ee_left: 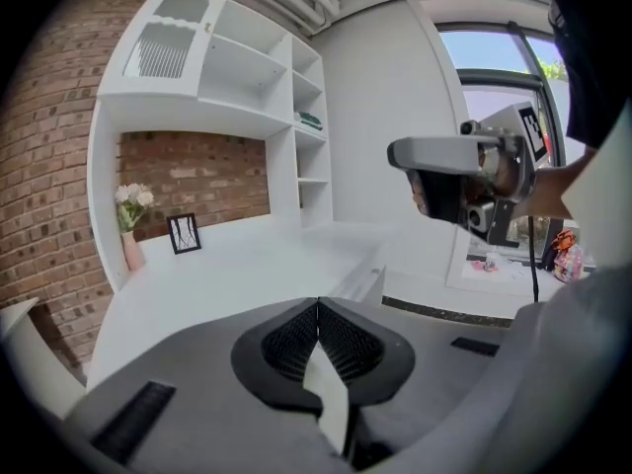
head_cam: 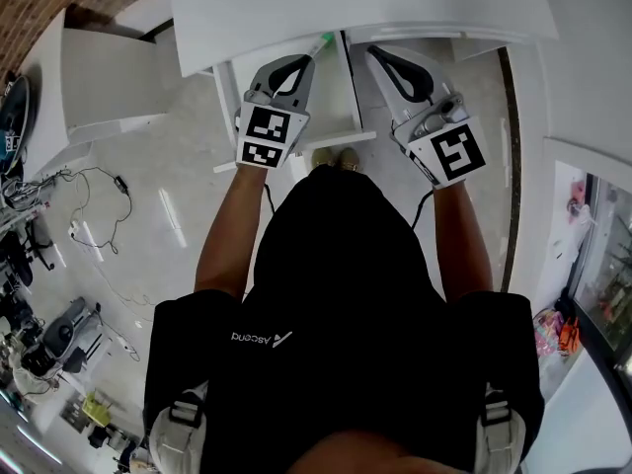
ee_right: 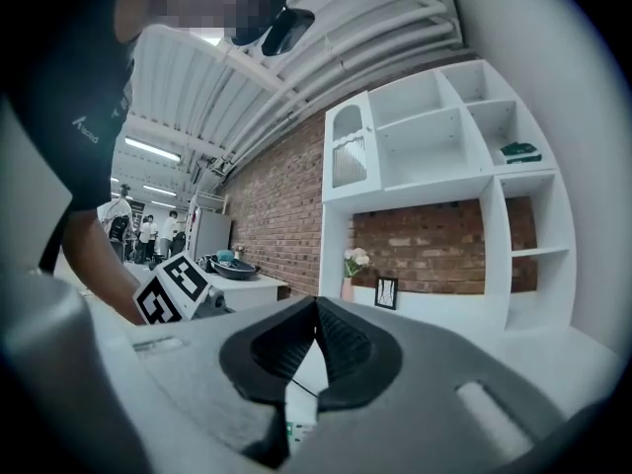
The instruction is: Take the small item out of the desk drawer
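A white desk (head_cam: 355, 8) is seen from above, standing on a pale glossy floor (head_cam: 148, 196). A white shelf unit (ee_left: 247, 77) is set on the desk against a brick wall (ee_left: 49, 166). A vase of flowers (ee_left: 131, 230) and a small picture frame (ee_left: 185, 233) are placed at the back of the desktop. Loose cables (head_cam: 99, 205) are strewn on the floor well to the left of the desk.

Both bare forearms are stretched forward towards the desk's front edge. The left gripper (head_cam: 308, 59) is tilted slightly down and the right gripper (head_cam: 380, 55) is held about level. The jaws of both are seen closed, tip against tip, with nothing gripped.

Below the desk's front edge a white drawer (head_cam: 296, 151) appears pulled out. A small pale-green thing (head_cam: 326, 39) is seen in it at the desk edge, just beyond the left gripper; whether it is the item cannot be told.

"Ascend" is printed on the black shirt (head_cam: 336, 265). Black-and-white square markers are borne on each gripper's cube.
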Demonstrator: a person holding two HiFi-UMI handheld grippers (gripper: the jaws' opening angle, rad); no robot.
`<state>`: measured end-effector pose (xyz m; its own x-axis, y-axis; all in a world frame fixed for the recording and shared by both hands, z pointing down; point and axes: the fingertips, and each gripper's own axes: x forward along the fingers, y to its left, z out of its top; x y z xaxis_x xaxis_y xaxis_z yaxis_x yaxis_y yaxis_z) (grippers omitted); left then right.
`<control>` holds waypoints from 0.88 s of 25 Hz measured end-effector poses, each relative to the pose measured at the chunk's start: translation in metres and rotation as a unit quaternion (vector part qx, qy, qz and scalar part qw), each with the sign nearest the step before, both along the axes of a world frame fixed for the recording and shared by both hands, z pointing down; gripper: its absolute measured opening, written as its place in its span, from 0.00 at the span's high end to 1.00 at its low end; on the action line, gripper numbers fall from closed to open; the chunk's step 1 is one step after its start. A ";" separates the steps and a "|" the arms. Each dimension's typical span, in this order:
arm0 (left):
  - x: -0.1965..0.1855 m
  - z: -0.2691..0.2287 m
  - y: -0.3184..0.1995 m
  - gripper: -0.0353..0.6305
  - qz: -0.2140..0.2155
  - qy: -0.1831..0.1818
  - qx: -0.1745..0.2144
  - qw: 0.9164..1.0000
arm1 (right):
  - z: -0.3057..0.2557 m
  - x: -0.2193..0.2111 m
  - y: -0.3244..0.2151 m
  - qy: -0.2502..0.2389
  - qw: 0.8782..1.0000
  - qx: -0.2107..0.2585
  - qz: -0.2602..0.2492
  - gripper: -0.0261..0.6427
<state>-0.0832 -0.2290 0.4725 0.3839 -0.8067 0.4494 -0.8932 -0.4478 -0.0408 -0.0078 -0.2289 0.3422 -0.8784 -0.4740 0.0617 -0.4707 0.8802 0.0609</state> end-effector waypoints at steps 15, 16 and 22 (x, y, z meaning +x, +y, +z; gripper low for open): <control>-0.015 0.130 -0.043 0.83 -0.011 -0.040 -0.133 0.990 | 0.032 -0.006 -0.018 0.022 0.998 -0.039 0.037 0.96; -0.015 0.136 -0.046 0.82 -0.012 -0.042 -0.139 0.989 | 0.035 -0.005 -0.020 0.026 0.998 -0.045 0.040 0.96; -0.015 0.178 -0.059 0.74 -0.013 -0.064 -0.176 0.982 | 0.055 0.007 -0.026 0.035 0.995 -0.066 0.059 0.96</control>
<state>-0.0985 -0.2881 0.6506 0.2882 -0.6021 0.7446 -0.9020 -0.4316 0.0001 -0.0008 -0.2546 0.3968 -0.8088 -0.5566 0.1898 -0.5694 0.8219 -0.0162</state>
